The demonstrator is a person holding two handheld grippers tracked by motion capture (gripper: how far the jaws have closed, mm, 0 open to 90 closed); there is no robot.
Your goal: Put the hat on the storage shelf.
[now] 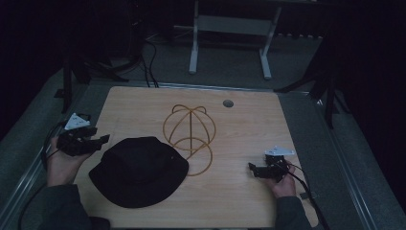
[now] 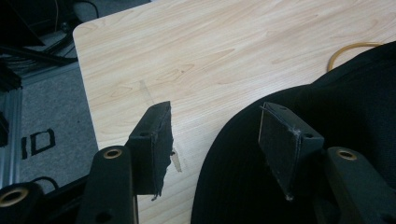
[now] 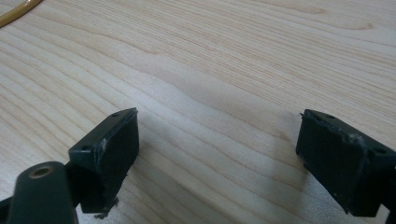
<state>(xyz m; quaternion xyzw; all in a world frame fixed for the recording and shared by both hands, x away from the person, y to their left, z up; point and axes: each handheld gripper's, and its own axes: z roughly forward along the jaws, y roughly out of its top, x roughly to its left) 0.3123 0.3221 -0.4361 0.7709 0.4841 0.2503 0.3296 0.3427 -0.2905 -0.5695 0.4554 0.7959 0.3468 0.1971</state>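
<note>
Though untouched, hat [image 1: 138,170] beside left gripper [image 1: 101,140]

The one piece of lettering that could be made out was a dark mark on the grey floor [image 2: 46,121] beside the table's corner, in the left gripper view. It read roughly as "ID", cut off at the picture's left edge, so whether it was part of a longer word could not be told. Nothing readable stood on the table, the hat or the grippers.
</note>
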